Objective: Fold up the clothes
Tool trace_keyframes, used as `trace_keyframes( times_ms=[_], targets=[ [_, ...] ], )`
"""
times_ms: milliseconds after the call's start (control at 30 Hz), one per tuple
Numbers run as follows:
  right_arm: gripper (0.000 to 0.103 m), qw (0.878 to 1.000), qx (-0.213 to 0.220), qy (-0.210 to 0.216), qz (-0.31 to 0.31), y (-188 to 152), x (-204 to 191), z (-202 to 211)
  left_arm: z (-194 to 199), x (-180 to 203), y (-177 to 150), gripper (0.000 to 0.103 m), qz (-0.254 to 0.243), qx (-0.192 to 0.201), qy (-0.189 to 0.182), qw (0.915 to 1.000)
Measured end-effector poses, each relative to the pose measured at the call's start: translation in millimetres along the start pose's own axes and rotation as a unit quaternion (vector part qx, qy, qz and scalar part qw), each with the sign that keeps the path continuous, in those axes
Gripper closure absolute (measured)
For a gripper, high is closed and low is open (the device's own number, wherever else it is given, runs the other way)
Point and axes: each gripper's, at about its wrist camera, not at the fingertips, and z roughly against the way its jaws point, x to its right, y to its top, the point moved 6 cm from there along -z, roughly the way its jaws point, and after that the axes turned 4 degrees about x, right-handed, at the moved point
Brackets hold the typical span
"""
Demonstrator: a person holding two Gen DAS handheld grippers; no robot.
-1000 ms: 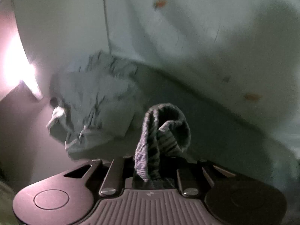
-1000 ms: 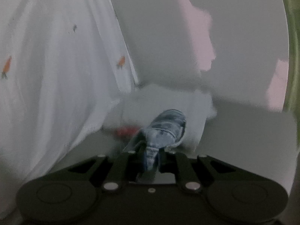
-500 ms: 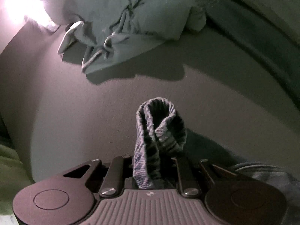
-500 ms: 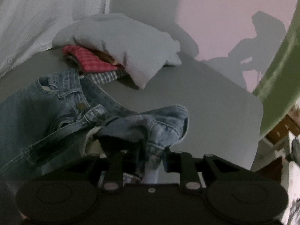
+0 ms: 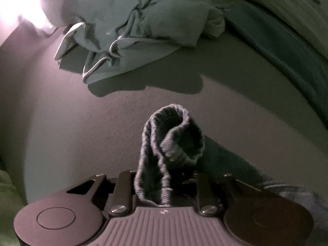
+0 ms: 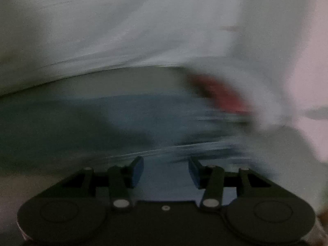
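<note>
Denim fold (image 5: 170,153) sits clamped in left claw (image 5: 164,180); right claw (image 6: 165,171) gapes apart, holding nothing.

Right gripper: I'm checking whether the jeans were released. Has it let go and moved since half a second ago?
Yes. The right gripper is now open with nothing between its fingers, and the red cloth sits further right in its blurred view, so it swung left.

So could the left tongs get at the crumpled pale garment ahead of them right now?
Probably not yet: the left tongs are shut on the denim fold. Bare table lies between them and the crumpled pale garment; nothing else blocks.
</note>
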Motion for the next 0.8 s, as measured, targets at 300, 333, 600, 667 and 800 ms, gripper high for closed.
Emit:
trace_keyframes(
  times_ms=[300,333,600,667,800],
  targets=[
    [0.051,0.930,0.002,0.256,0.265,-37,-234,25,6,-23,-6,0.038,0.044,0.010,-0.081,0.9957],
    [0.050,0.917,0.009,0.268,0.296,-43,-253,30,9,-26,-6,0.034,0.053,0.013,-0.089,0.9945],
    [0.041,0.844,0.011,0.378,0.381,-71,-347,56,24,-53,-14,0.031,0.088,0.043,-0.165,0.9814],
    [0.037,0.826,0.000,0.402,0.395,-80,-368,59,23,-57,-17,0.030,0.078,0.042,-0.180,0.9797],
    [0.035,0.785,-0.031,0.410,0.463,-111,-405,50,20,-62,-20,0.025,0.053,0.032,-0.207,0.9764]
  ],
)
